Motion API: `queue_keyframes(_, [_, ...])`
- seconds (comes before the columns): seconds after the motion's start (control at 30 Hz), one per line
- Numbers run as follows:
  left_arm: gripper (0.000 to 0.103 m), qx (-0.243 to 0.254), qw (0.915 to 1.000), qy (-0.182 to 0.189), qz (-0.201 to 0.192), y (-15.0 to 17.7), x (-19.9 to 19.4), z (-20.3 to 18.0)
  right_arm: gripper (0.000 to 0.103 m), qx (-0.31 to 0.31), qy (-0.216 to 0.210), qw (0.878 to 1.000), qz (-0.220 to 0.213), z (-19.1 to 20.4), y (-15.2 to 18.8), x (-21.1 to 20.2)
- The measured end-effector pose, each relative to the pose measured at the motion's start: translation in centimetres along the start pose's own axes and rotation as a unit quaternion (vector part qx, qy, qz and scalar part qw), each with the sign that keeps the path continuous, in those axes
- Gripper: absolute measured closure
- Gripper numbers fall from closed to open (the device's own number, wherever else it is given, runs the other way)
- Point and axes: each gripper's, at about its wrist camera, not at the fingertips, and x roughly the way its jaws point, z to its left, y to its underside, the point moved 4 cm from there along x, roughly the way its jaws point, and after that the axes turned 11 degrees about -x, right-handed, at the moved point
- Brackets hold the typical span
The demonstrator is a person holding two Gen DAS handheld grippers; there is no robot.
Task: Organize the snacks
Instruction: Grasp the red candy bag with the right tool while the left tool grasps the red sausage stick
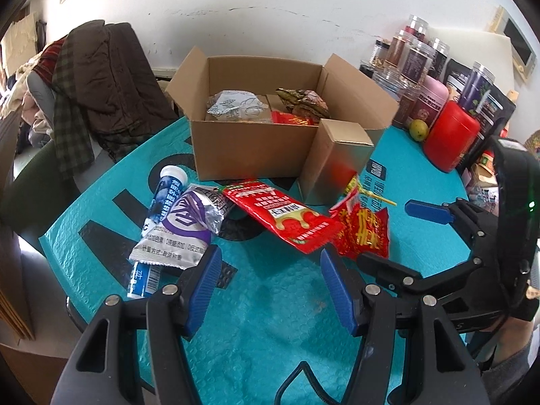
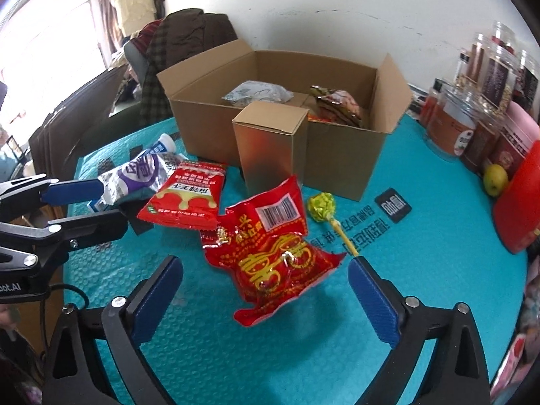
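An open cardboard box (image 1: 249, 148) (image 2: 337, 162) with several snack packs inside stands at the back of the teal table. In front of it lie a crumpled red and gold bag (image 2: 273, 256) (image 1: 366, 233), a red sachet (image 1: 287, 216) (image 2: 185, 195), a silver and purple pouch (image 1: 185, 222) (image 2: 138, 175), a blue tube (image 1: 162, 202), a green lollipop (image 2: 322, 206) and a small gold box (image 2: 270, 148) (image 1: 334, 165). My left gripper (image 1: 270, 263) is open and empty, just short of the red sachet. My right gripper (image 2: 265, 270) is open, its fingers either side of the red and gold bag.
Jars, tins and a red canister (image 1: 450, 138) line the right side, with a green fruit (image 2: 494, 175). A chair draped with dark clothes (image 1: 101, 77) stands at the back left. The table cover is teal bubble wrap (image 1: 270, 320). The table edge runs at the left.
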Motion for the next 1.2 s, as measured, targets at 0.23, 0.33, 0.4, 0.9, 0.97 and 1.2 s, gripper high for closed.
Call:
queue_keyframes(0.23, [0.042, -0.020, 0.9997, 0.009, 0.009, -0.8, 1.0, 0.5, 0.003, -0.038, -0.019, 0.999, 0.030, -0.3, -0.2, 3.0])
queue_keyframes(0.33, [0.042, -0.022, 0.9995, 0.013, 0.015, -1.1, 1.8, 0.3, 0.003, -0.047, -0.026, 0.998, 0.044, -0.4, -0.1, 4.1])
queue_keyframes(0.4, [0.042, -0.019, 0.9996, 0.013, 0.019, -1.2, 2.1, -0.1, 0.003, -0.046, -0.031, 0.997, 0.048, -0.5, 0.1, 4.6])
queue_keyframes(0.9, [0.042, -0.031, 0.9981, 0.021, 0.048, -1.7, 4.3, -1.2, 0.035, 0.003, 0.019, 0.999, 0.049, -2.3, 3.0, 2.3])
queue_keyframes(0.97, [0.042, -0.034, 0.9979, 0.022, 0.050, -1.7, 4.3, -1.3, 0.035, 0.016, 0.025, 0.998, 0.047, -2.9, 3.4, 1.8])
queue_keyframes(1.2, [0.042, -0.043, 0.9976, 0.003, 0.055, -1.5, 5.5, -1.8, 0.035, 0.036, 0.037, 0.997, 0.049, -3.5, 4.0, 1.2])
